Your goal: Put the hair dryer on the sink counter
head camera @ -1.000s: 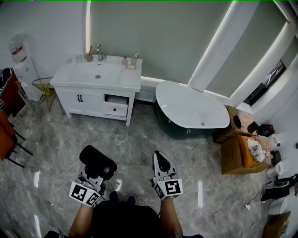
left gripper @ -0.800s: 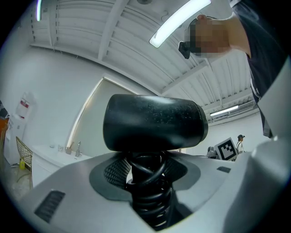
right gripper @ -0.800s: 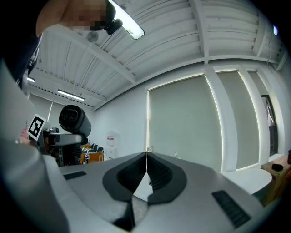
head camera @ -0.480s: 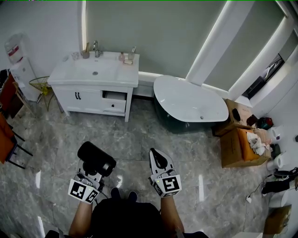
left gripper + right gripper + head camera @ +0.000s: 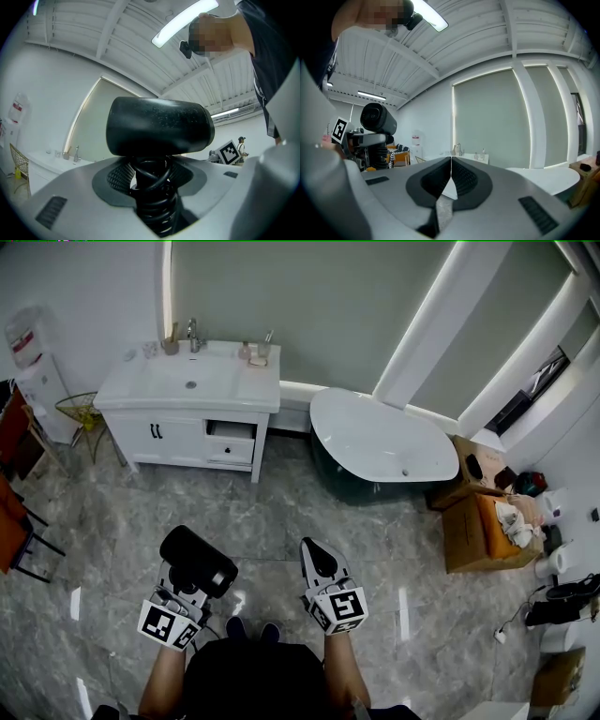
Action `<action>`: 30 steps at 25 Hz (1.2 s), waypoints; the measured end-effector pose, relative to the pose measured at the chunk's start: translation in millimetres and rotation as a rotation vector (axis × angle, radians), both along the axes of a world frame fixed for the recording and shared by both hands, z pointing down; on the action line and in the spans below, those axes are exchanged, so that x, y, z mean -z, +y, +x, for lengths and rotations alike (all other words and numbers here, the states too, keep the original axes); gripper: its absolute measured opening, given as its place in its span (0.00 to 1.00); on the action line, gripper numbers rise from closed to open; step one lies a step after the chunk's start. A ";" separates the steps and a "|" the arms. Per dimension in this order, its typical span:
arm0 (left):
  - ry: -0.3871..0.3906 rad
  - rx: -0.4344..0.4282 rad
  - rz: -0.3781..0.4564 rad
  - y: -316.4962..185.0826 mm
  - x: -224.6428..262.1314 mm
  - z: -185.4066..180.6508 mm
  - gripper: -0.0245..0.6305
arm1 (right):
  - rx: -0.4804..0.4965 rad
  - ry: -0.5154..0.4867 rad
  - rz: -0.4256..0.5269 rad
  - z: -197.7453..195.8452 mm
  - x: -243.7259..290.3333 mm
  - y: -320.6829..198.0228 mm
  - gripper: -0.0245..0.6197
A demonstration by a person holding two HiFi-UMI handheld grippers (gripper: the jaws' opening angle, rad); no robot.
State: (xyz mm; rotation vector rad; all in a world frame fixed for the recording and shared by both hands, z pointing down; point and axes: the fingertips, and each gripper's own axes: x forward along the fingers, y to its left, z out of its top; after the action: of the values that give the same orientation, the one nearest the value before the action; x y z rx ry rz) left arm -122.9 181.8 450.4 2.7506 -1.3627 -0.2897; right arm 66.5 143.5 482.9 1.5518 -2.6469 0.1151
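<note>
My left gripper (image 5: 190, 587) is shut on a black hair dryer (image 5: 198, 562); its barrel lies crosswise above the jaws. In the left gripper view the dryer's barrel (image 5: 159, 125) fills the middle, and its handle with the coiled black cord (image 5: 152, 197) is pinched between the pads. The right gripper (image 5: 321, 563) is shut with nothing in it; its jaws meet in a thin seam (image 5: 451, 174). From the right gripper view the hair dryer (image 5: 378, 119) shows at the left. The white sink counter (image 5: 258, 388) stands far ahead at the upper left, with its basin (image 5: 190, 383) and tap (image 5: 194, 334).
Small bottles and cups (image 5: 255, 352) stand along the counter's back edge. A drawer (image 5: 231, 442) under the counter is pulled out. A white bathtub (image 5: 384, 448) lies to the counter's right, cardboard boxes (image 5: 478, 531) further right. A water dispenser (image 5: 33, 357) and wire basket (image 5: 77, 414) stand left. The floor is grey marble.
The vanity and bathtub have shifted slightly up and left in the head view. Both grippers keep their places at the bottom, the left still holding the dryer.
</note>
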 end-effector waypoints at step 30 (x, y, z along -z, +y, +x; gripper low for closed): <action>-0.086 0.011 0.008 1.0 -11.3 -31.8 0.38 | -0.029 0.037 -0.010 -30.9 -11.9 21.4 0.08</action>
State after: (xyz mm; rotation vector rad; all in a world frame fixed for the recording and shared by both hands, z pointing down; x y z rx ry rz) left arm -154.7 182.9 461.8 2.7936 -1.3986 -0.1801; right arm 35.6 164.9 494.9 1.5738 -2.5930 0.0999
